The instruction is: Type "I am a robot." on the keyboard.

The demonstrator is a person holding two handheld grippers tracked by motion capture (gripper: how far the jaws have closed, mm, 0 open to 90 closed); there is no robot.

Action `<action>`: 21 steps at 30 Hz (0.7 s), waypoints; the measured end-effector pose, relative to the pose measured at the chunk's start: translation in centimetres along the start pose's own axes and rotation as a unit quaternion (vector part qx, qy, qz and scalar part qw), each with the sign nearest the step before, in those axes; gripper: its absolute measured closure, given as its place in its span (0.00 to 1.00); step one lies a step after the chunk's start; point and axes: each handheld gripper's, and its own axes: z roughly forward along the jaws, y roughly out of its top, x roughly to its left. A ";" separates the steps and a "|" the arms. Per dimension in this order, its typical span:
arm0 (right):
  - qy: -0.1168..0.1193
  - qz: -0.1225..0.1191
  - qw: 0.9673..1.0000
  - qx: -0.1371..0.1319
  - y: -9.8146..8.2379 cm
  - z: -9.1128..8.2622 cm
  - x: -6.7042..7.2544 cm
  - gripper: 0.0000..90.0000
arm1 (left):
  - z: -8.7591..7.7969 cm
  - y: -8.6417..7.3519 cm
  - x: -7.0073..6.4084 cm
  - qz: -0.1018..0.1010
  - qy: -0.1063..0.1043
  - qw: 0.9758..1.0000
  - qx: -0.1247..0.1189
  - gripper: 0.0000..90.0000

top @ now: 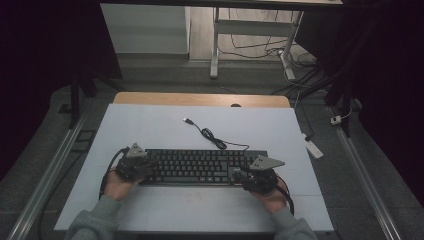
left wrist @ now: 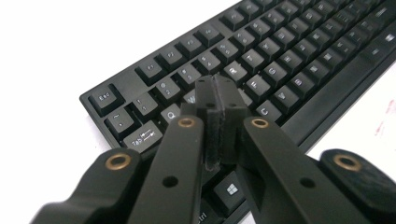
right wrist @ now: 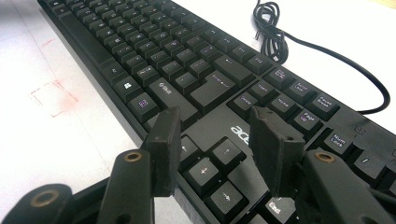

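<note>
My left gripper (left wrist: 215,100) has its two black jaws clenched flat against each other, pad to pad, with nothing caught between them. Directly under and just beyond their tips lies the long black plastic keyboard (left wrist: 280,60), and the tips stand over its left-hand letter keys, near the Q key. The Esc and Tab keys sit off to the left of the jaws, at the keyboard's corner, and the Windows key shows below them, between my two jaw arms. Whether the tips touch a key I cannot tell.

My right gripper (right wrist: 219,135) has its jaws released, standing apart with a clear gap and gripping nothing. Through that gap I see the blank panel of the keyboard (right wrist: 187,70) with its pale logo, and the arrow keys lie just beneath the two pads. The Enter key is just ahead of the left jaw; the Page Up key sits beside the tip of the right jaw. Farther ahead, past the keyboard's far edge, its thin black cable (right wrist: 299,42) lies in a small coil on the white tabletop (right wrist: 56,140).

From above, the left gripper (top: 134,165) rests at the keyboard's (top: 200,166) left end and the right gripper (top: 257,176) at its right end, each in one of my hands, the keyboard lying between them across the tabletop (top: 150,125).
</note>
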 end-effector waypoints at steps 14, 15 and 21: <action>-0.002 -0.001 1.000 0.003 0.0 0.1 0.0 0.60 | 1.1 -0.3 0.2 0.000 0.011 1.000 0.022 0.99; -0.002 -0.001 1.000 0.003 0.0 0.1 0.1 0.60 | 1.1 -0.3 0.1 0.001 0.011 1.000 0.023 0.99; -0.002 -0.001 1.000 0.004 0.0 0.1 0.1 0.60 | 1.5 -0.3 0.0 0.005 0.015 0.999 0.033 0.99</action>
